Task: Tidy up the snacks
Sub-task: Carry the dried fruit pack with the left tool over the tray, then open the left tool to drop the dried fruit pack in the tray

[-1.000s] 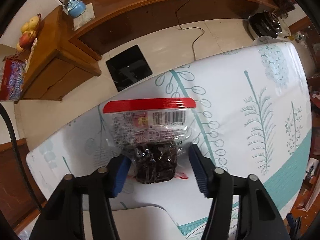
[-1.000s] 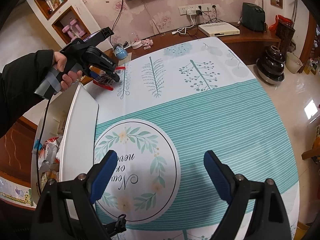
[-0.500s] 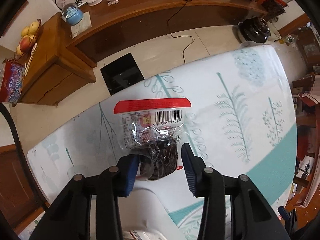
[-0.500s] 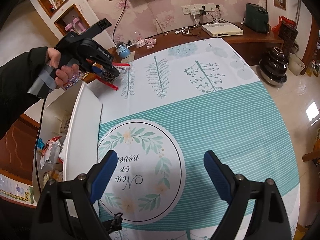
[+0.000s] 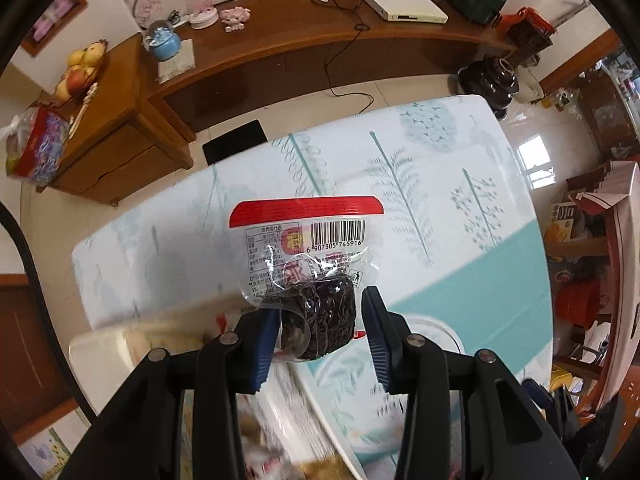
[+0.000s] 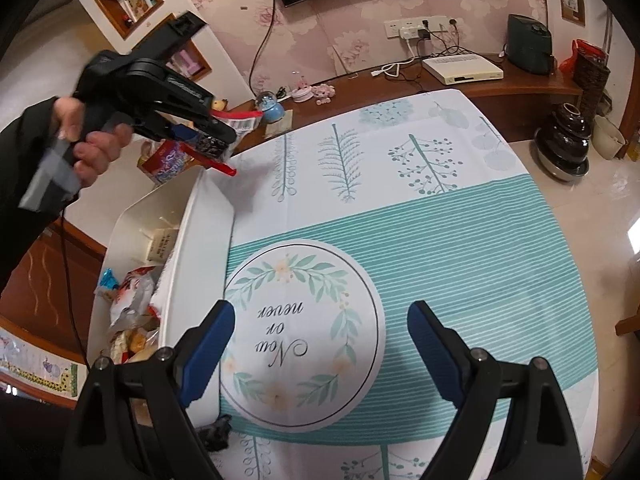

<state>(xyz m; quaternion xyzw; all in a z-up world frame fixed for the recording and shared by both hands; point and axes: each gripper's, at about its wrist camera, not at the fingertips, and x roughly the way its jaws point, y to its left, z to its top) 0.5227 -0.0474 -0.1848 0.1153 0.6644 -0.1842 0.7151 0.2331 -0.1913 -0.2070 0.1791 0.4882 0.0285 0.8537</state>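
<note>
Snack pack (image 5: pixel 306 268), clear with red top and dark contents, is clamped in left hand-held gripper (image 5: pixel 320 324), up above white bin (image 6: pixel 200 232) at counter (image 6: pixel 440 220) edge. Right hand-held gripper (image 6: pixel 320 344) gapes wide, empty, over round print. Bin holds other snacks (image 6: pixel 132 300).

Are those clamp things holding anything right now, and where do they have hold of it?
The left hand-held gripper pinches a clear snack packet by its dark, filled lower end. The right hand-held gripper holds nothing.
</note>
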